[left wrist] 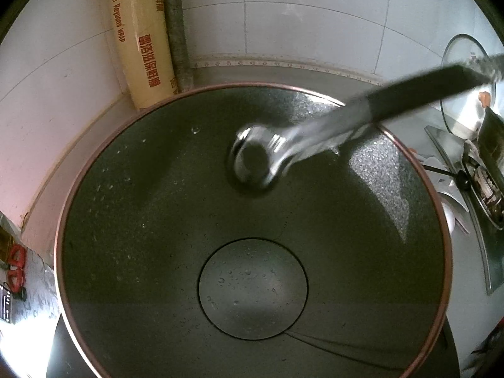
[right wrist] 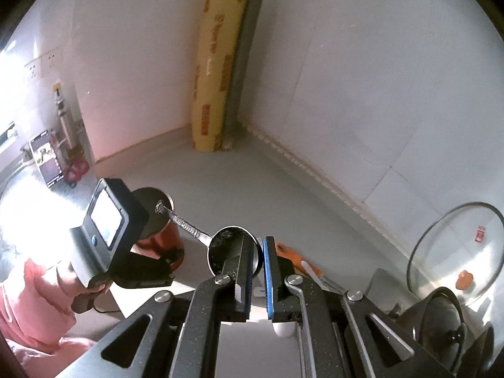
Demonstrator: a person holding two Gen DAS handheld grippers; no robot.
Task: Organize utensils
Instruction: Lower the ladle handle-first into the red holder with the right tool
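Observation:
A small dark pot [left wrist: 252, 252] with a copper-coloured rim fills the left wrist view. From the right wrist view it is a tilted, red-walled pot [right wrist: 167, 239], raised off the counter, with my left gripper [right wrist: 159, 247] closed around its body. Its fingers are mostly hidden by the pot. A small steel ladle [right wrist: 228, 252] has a spiral handle ending in a ring. My right gripper [right wrist: 256, 247] is shut on the rim of the ladle's bowl. The ladle's ring end [left wrist: 255, 160] hangs over the pot's mouth, blurred.
A roll of cling wrap [right wrist: 214, 72] leans in the tiled corner. A glass lid [right wrist: 453, 252] and a stove burner [left wrist: 485, 182] are on the right. A phone [right wrist: 47, 160] and red scissors [left wrist: 15, 267] lie at the left. A hand in a pink sleeve [right wrist: 28, 299] holds the left gripper.

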